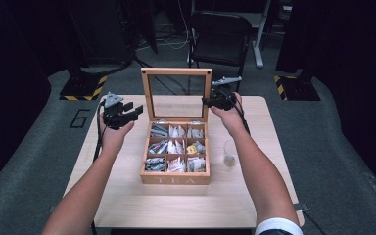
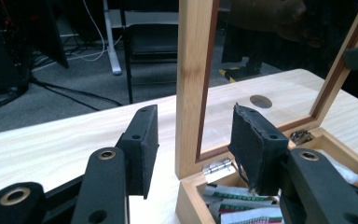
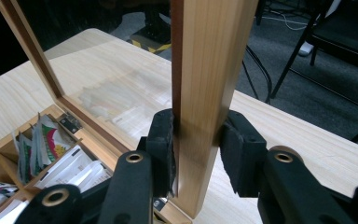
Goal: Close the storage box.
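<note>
A wooden tea box [image 1: 175,178] marked TEA sits mid-table, its compartments full of tea bags [image 1: 176,147]. Its glass-paned lid [image 1: 176,71] stands upright. My right gripper [image 1: 209,100] clamps the lid's right frame edge; in the right gripper view both pads [image 3: 161,140] press on the wooden post [image 3: 209,56]. My left gripper [image 1: 133,110] is open by the lid's left edge. In the left gripper view that post [image 2: 193,70] stands in the gap of the left gripper [image 2: 193,126], touching neither pad [image 2: 144,140].
An empty drinking glass [image 1: 230,154] stands on the table [image 1: 127,196] just right of the box, beside my right forearm. A black chair [image 1: 220,34] and floor cables lie beyond the table's far edge.
</note>
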A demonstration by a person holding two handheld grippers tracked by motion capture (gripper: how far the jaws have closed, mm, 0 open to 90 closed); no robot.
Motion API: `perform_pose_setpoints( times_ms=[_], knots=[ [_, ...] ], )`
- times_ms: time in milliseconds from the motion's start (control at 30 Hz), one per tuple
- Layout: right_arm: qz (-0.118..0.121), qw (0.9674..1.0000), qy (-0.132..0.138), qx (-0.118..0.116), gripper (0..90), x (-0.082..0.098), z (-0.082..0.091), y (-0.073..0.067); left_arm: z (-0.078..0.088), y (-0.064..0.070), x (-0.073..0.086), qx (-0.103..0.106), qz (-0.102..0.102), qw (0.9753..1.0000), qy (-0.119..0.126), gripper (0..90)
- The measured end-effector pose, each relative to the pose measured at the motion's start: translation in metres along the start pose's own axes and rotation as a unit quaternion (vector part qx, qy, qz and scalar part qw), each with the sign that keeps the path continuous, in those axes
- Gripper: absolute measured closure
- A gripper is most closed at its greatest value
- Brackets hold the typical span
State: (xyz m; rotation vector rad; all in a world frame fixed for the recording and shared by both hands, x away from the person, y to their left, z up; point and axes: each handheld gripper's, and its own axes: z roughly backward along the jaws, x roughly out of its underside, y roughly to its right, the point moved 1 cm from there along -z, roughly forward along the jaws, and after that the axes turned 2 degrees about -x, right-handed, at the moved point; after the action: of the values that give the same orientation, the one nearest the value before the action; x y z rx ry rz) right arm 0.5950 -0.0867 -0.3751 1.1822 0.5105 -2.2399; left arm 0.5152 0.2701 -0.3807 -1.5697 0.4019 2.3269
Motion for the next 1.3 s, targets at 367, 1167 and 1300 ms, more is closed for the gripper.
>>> perform_pose_setpoints(
  times_ms=[367, 1167, 1300],
  knots=[
    [0.012, 0.9999, 0.007, -0.003, 65.3, 0.005, 0.008, -0.007, -0.001, 0.007, -0.012, 0.005, -0.009, 0.9999, 0.005, 52.1],
    [0.031, 0.9984, 0.045, -0.018, 61.5, 0.021, 0.031, -0.022, 0.004, 0.016, -0.024, 0.022, -0.019, 0.9996, 0.006, 57.1],
    [0.034, 0.9981, 0.048, -0.019, 61.1, 0.023, 0.034, -0.024, 0.009, 0.019, -0.025, 0.033, -0.027, 0.9990, 0.011, 59.0]
  ],
)
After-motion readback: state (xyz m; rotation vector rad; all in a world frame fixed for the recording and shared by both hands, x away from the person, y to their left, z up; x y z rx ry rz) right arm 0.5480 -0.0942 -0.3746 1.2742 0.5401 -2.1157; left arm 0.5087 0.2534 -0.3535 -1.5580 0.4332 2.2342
